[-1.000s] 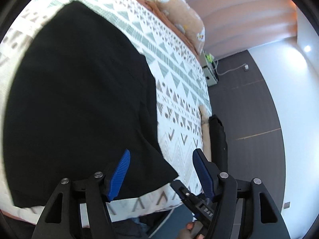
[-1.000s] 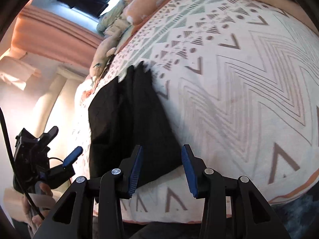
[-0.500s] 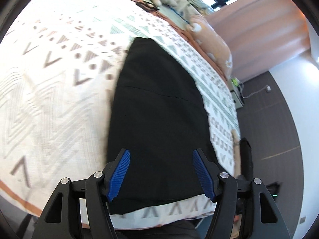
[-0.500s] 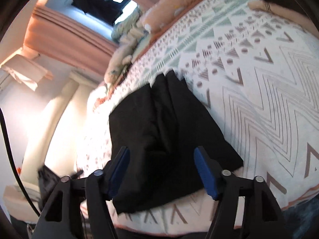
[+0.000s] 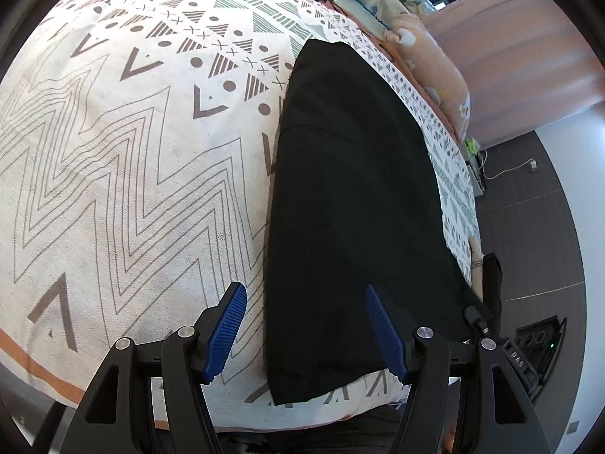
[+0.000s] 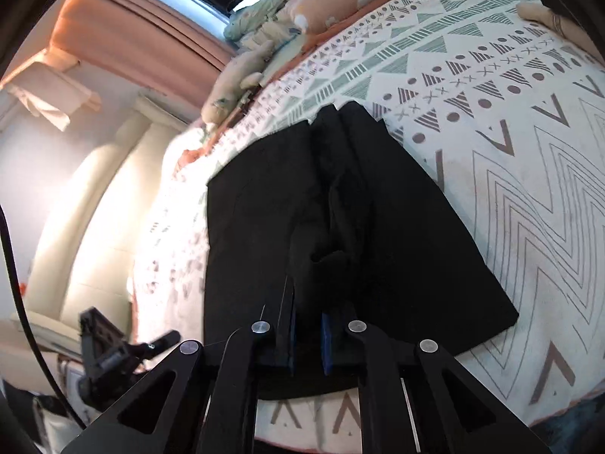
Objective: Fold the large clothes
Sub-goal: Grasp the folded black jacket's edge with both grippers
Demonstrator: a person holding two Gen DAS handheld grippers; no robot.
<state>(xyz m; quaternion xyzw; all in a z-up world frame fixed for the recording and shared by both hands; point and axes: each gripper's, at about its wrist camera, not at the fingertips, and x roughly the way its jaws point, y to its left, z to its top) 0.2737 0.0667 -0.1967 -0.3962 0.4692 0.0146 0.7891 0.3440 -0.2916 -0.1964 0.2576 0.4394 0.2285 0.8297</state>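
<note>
A large black garment [image 5: 359, 196] lies flat on a patterned white bedspread [image 5: 124, 174]. My left gripper [image 5: 306, 329] is open above the garment's near left edge and holds nothing. In the right wrist view the same black garment [image 6: 378, 219] has a raised ridge of cloth down its middle. My right gripper [image 6: 308, 336] has its blue pads close together on the near part of that ridge, pinching the black fabric.
Plush toys and a peach pillow [image 5: 435, 68] lie along the far side of the bed. Peach curtains [image 6: 124, 22] hang by a window. Dark floor [image 5: 529, 227] lies right of the bed. The other handheld gripper [image 6: 109, 352] shows at lower left.
My right gripper has gone from wide open to nearly shut on a ridge of the black garment. My left gripper has stayed open and swung left, showing more bedspread.
</note>
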